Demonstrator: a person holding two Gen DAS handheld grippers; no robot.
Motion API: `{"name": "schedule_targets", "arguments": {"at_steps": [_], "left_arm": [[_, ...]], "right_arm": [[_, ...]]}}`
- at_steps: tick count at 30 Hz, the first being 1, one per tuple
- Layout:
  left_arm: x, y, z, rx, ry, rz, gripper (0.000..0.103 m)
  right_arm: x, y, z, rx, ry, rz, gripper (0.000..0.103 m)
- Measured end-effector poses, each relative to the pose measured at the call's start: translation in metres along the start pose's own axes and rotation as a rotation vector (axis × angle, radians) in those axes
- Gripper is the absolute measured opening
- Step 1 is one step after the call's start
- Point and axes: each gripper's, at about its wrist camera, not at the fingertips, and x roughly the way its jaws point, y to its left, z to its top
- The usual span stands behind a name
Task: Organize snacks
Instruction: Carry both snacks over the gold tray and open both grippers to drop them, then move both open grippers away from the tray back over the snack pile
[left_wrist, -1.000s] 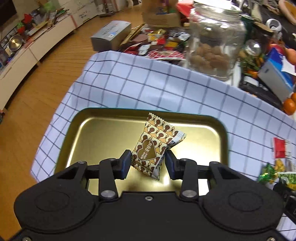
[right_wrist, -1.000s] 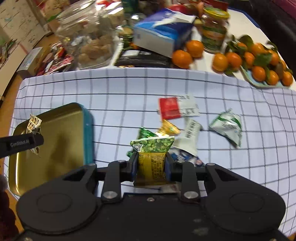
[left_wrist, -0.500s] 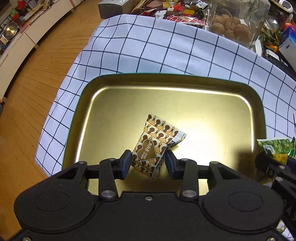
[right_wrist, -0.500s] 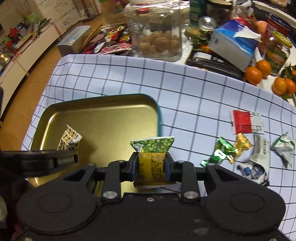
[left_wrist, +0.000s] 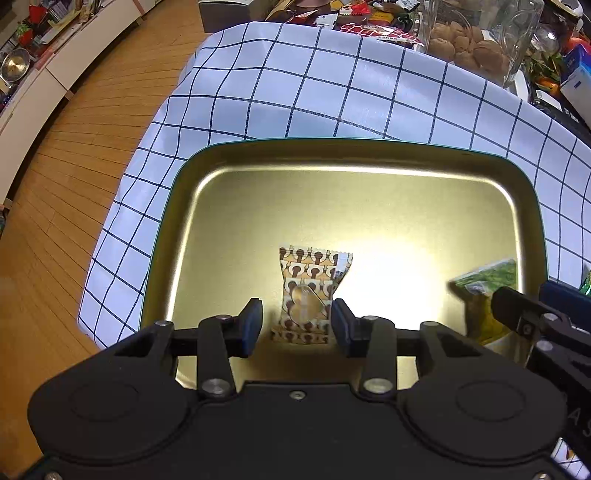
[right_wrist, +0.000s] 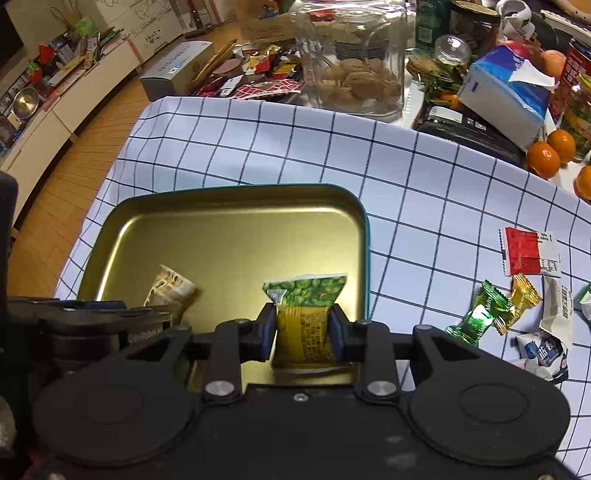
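A gold tray (left_wrist: 369, 155) with a teal rim sits on the checked cloth; it also shows in the right wrist view (right_wrist: 229, 201). My left gripper (left_wrist: 297, 325) is open over the tray's near side. A brown patterned candy (left_wrist: 308, 291) lies loose on the tray floor between its fingers and shows in the right wrist view (right_wrist: 168, 288). My right gripper (right_wrist: 303, 328) is shut on a green and yellow pea snack packet (right_wrist: 304, 314) and holds it over the tray's near right corner. The packet shows in the left wrist view (left_wrist: 487, 291).
Loose snacks lie on the cloth to the right: a red sachet (right_wrist: 528, 251), green (right_wrist: 480, 314) and gold (right_wrist: 521, 299) candies, a white packet (right_wrist: 545, 350). A glass jar of walnuts (right_wrist: 354, 74), a tissue box (right_wrist: 506, 92) and oranges (right_wrist: 543, 158) stand behind.
My left gripper has opened and let the brown candy drop onto the tray. My right gripper has carried the pea packet leftward over the tray.
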Motion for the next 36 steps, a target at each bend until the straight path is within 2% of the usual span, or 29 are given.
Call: {"name": "schedule_targets", "arguments": {"at_steps": [3,7,14,16,23,26,28,36], "left_arm": [[0.0,0.001,0.0,0.002,-0.001,0.001,0.05],[0.0,0.0,0.0,0.008,0.002,0.002,0.05],[0.001,-0.007,-0.001,0.033,0.022,0.002,0.05],[0.001,-0.01,-0.002,0.046,0.029,0.001,0.05],[-0.006,-0.024,-0.002,0.08,0.025,-0.015,0.05],[-0.01,-0.033,-0.002,0.1,0.019,-0.029,0.051],[-0.012,-0.041,-0.004,0.116,0.017,-0.036,0.051],[-0.023,-0.083,-0.012,0.211,-0.016,-0.066,0.051]], "right_arm": [[-0.003,0.004,0.0,-0.011,-0.016,0.014,0.053],[-0.004,0.005,0.001,-0.02,-0.021,-0.002,0.056],[0.0,-0.005,0.001,0.012,0.021,-0.037,0.058],[0.002,-0.008,0.002,0.024,0.04,-0.043,0.065],[-0.001,-0.021,0.001,0.049,0.055,-0.076,0.075],[-0.006,-0.03,0.001,0.06,0.048,-0.094,0.079],[-0.009,-0.038,0.0,0.065,0.044,-0.113,0.084],[-0.028,-0.084,0.001,0.125,0.016,-0.162,0.089]]}}
